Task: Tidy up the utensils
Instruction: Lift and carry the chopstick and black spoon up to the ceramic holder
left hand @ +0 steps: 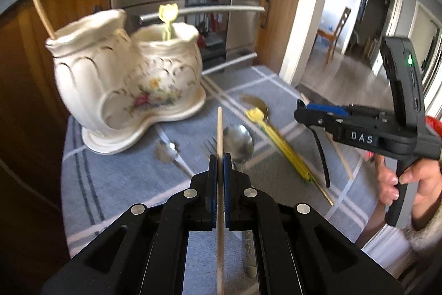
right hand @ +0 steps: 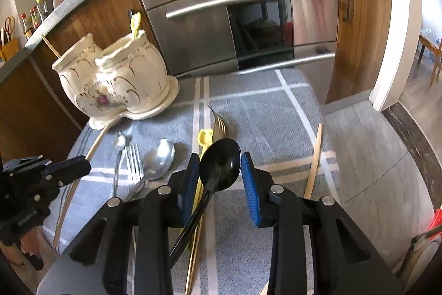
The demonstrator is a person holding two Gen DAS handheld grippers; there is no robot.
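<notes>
A white floral ceramic holder [left hand: 129, 85] with two openings stands at the far left of the grey checked cloth [left hand: 110, 179]; it also shows in the right wrist view [right hand: 116, 82]. One opening holds a wooden stick [left hand: 41, 13], the other a yellow utensil [left hand: 167, 18]. My left gripper [left hand: 220, 159] is shut on a wooden chopstick [left hand: 220, 129] and holds it above the cloth. My right gripper [right hand: 221, 167] is open around a black plastic spoon [right hand: 221, 165]; whether a pad touches it I cannot tell. A silver spoon [right hand: 160, 159], a silver fork [right hand: 135, 159], a gold fork [right hand: 218, 120] and a yellow utensil [right hand: 204, 138] lie on the cloth.
Another wooden chopstick [right hand: 315, 159] lies at the right of the cloth. A small silver spoon [right hand: 120, 145] lies left of the fork. A stainless oven [right hand: 243, 13] and wooden cabinets [right hand: 359, 18] stand behind the table. The floor [right hand: 373, 156] drops off at the right.
</notes>
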